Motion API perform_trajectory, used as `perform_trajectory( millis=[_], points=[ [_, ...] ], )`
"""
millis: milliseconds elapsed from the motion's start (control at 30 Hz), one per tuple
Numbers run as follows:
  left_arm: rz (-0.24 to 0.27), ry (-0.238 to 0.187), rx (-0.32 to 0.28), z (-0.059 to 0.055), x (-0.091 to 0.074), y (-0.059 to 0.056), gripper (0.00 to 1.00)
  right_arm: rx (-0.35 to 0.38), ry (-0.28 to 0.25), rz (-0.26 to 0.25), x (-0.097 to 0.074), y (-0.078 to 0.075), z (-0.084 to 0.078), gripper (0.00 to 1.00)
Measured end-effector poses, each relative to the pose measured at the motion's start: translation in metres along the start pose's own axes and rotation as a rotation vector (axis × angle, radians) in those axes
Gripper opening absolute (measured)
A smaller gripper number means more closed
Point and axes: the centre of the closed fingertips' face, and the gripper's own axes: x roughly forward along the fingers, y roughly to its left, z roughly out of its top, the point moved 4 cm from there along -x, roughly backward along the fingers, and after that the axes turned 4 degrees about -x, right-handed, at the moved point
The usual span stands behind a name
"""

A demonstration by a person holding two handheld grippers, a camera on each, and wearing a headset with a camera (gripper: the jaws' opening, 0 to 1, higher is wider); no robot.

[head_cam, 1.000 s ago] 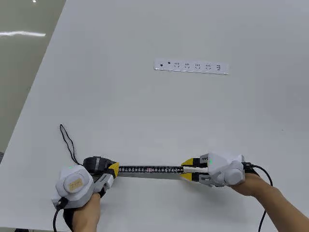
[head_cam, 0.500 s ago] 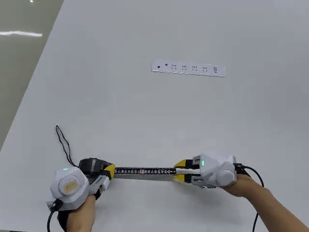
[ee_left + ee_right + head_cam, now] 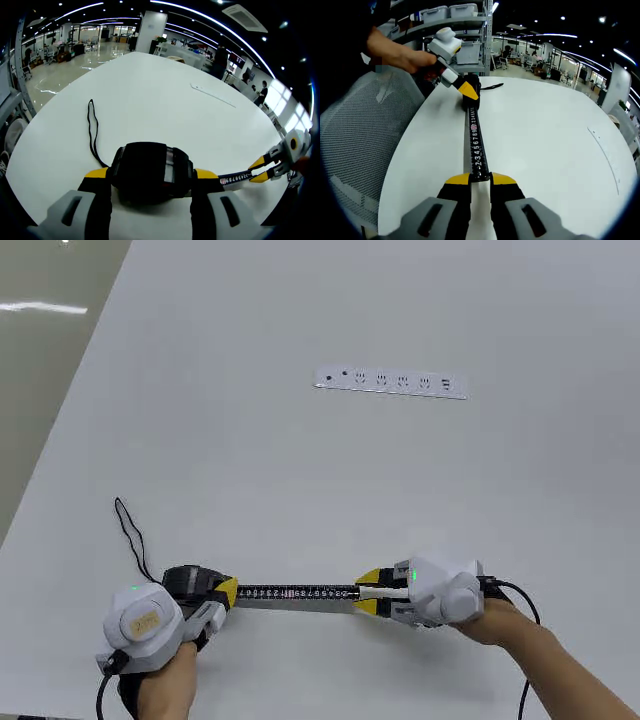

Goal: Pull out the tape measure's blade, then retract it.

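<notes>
Writing: I read 2–9 on black metal tape blade (image 3: 476, 145).
Left gripper (image 3: 150, 173): grips boxy black case (image 3: 150, 162).
Right gripper (image 3: 480, 179): pinches blade.

Matt black tape measure (image 3: 150, 170), smooth white table (image 3: 300, 470)

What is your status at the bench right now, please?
Left gripper shut on tape measure case. Right gripper shut on blade, drawn out flat along table. Power strip well clear.
</notes>
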Motion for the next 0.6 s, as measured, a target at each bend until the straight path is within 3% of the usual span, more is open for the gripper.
perform_trajectory(
  millis=[600],
  points=[
    [0.0, -0.001, 0.002, 0.0003, 0.0001, -0.0004, 0.61, 0.008, -0.003, 0.005, 0.0055, -0.0007, 0.0038, 0.12]
  ],
)
